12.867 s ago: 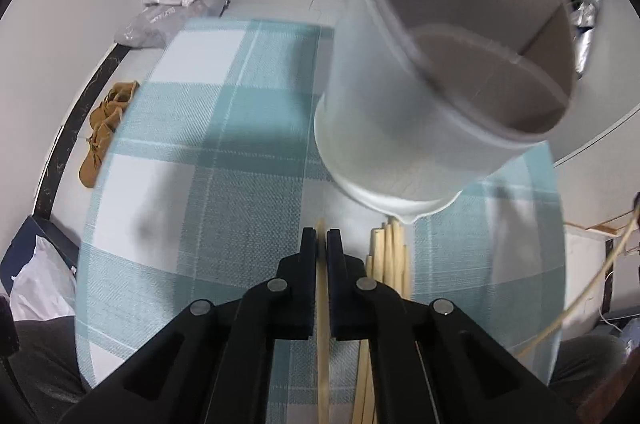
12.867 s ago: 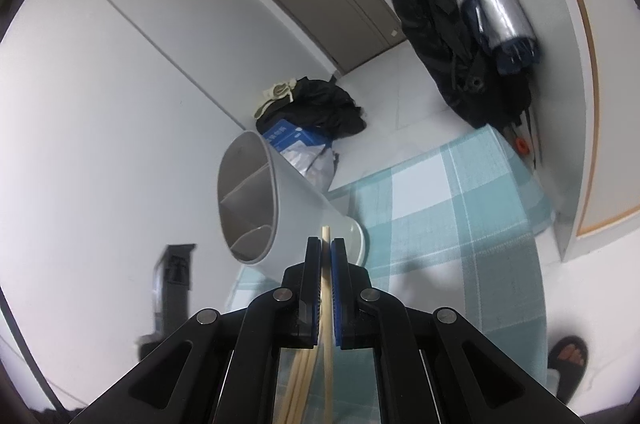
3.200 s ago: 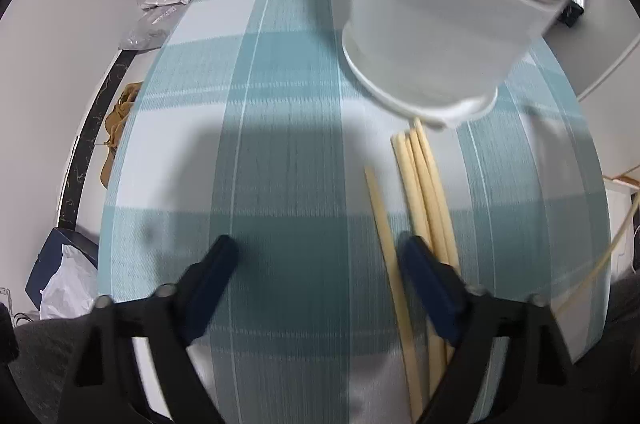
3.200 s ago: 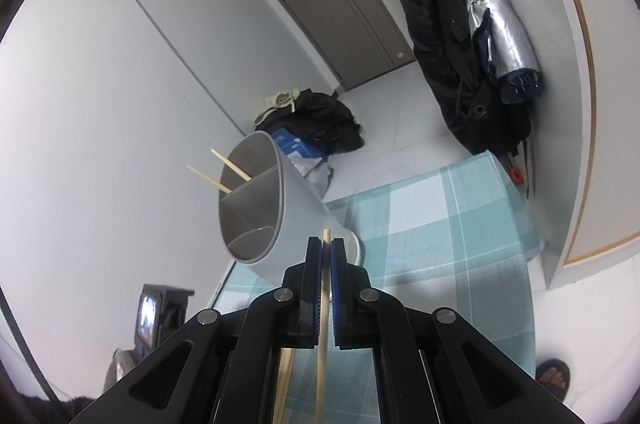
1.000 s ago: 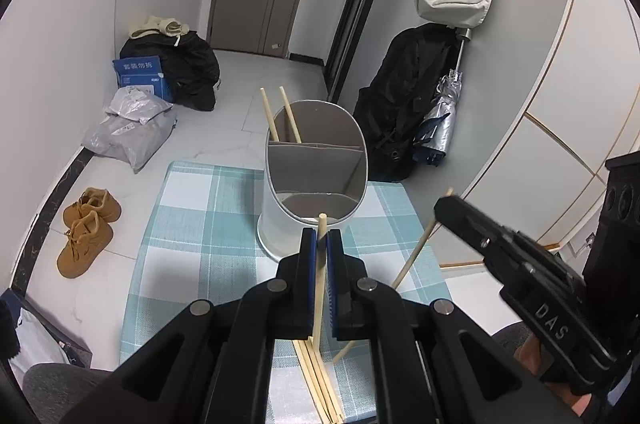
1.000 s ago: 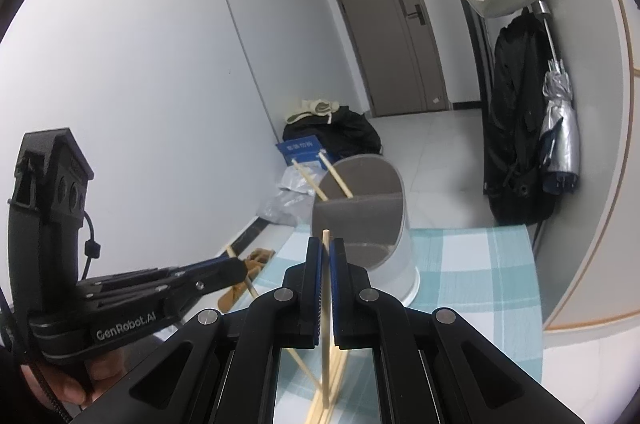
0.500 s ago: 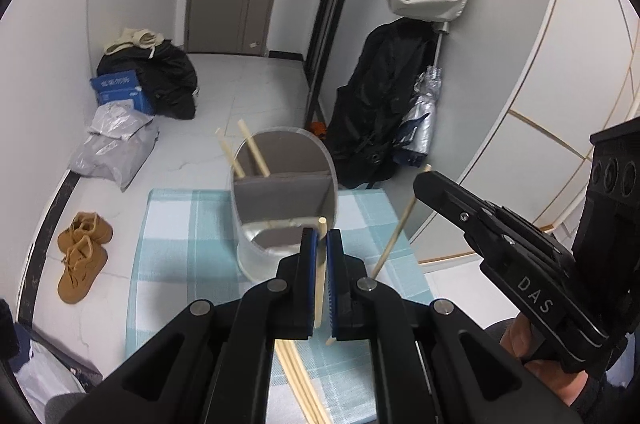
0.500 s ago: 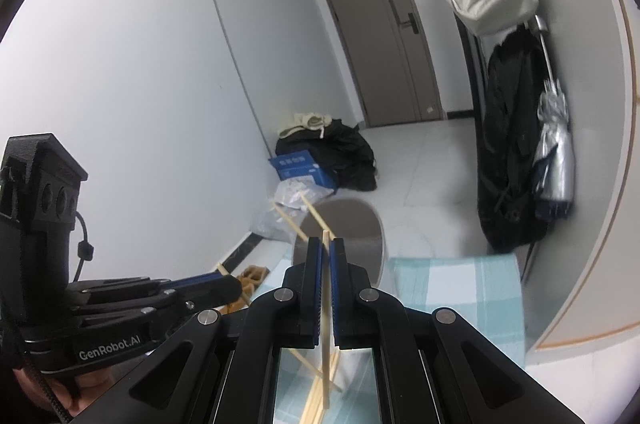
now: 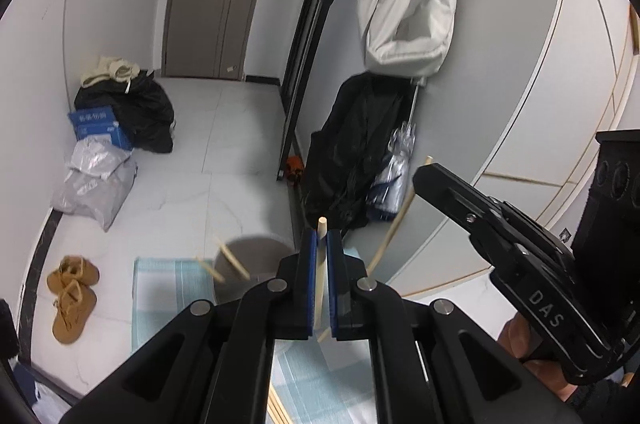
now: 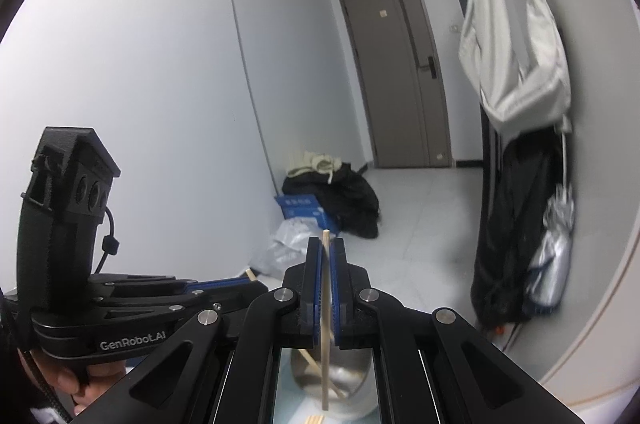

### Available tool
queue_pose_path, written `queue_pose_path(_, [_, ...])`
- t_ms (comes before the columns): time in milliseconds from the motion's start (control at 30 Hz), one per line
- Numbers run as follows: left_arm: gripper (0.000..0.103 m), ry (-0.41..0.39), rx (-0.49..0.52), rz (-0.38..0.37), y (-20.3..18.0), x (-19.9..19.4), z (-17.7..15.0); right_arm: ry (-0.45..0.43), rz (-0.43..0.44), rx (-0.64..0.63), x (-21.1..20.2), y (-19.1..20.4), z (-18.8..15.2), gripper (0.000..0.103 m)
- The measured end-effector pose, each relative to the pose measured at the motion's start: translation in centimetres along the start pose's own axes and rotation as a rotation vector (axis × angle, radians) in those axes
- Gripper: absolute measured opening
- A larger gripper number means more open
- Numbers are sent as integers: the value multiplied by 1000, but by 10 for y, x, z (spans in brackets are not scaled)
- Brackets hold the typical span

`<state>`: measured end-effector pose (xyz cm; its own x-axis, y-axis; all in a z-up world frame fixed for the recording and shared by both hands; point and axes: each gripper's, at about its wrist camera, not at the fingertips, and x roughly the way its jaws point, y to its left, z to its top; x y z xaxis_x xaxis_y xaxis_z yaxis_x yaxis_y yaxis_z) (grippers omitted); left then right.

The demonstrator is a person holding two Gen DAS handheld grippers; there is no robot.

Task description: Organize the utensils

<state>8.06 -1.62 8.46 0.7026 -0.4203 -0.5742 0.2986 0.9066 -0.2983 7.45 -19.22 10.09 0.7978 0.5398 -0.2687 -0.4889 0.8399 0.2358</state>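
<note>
My left gripper point(image 9: 319, 235) is shut on one pale wooden chopstick point(image 9: 318, 276), held high above the table. Far below it stands the grey divided holder point(image 9: 260, 250) with two chopsticks point(image 9: 230, 258) leaning in it, on the teal checked cloth point(image 9: 160, 288). At the right, my right gripper point(image 9: 422, 175) is shut on another chopstick point(image 9: 392, 228) that slants down. In the right wrist view the right gripper point(image 10: 327, 246) clamps its chopstick point(image 10: 326, 308) over the holder point(image 10: 352, 380); the left gripper point(image 10: 256, 286) shows at the left.
Several loose chopsticks point(image 9: 278, 406) lie on the cloth near its front edge. On the floor are brown shoes point(image 9: 72, 296), plastic bags point(image 9: 96, 183) and a black bag point(image 9: 136, 111). A white bag point(image 9: 408, 19) and a dark coat point(image 9: 356, 151) hang on the right wall.
Both grippers have risen with their chopsticks still clamped. The holder and cloth have dropped lower and look smaller in both views.
</note>
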Motion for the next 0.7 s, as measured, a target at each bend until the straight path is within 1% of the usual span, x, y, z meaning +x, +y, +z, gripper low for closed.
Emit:
queue_pose_path(133, [1,-23,-7,-2,8,-1,17,-16,9,-13,14,-2,19,3])
queue_pose_path(233, [1,-40,-6,10,17,2,30,-26,16,-23,30,-2,31,3])
queue_pose_path(333, [1,-40,-5,26,28,7,37,-24,27,-28,45,-4,36,3])
queue_pose_path(467, [1,-18,-6,47,40,20,39,-6,32,-34,68,-3,36,3])
queue_pose_path(567, [1,3,-14,59,51,29,39,15,32,-36,84,-7,30,3])
queue_pose_path(633, [1,16,-3,81,55,35,37,33,29,-39,93,-9,24,3])
queue_pose_path(700, [1,22,8,76,57,38,33,52,28,-43,101,-11,19,3])
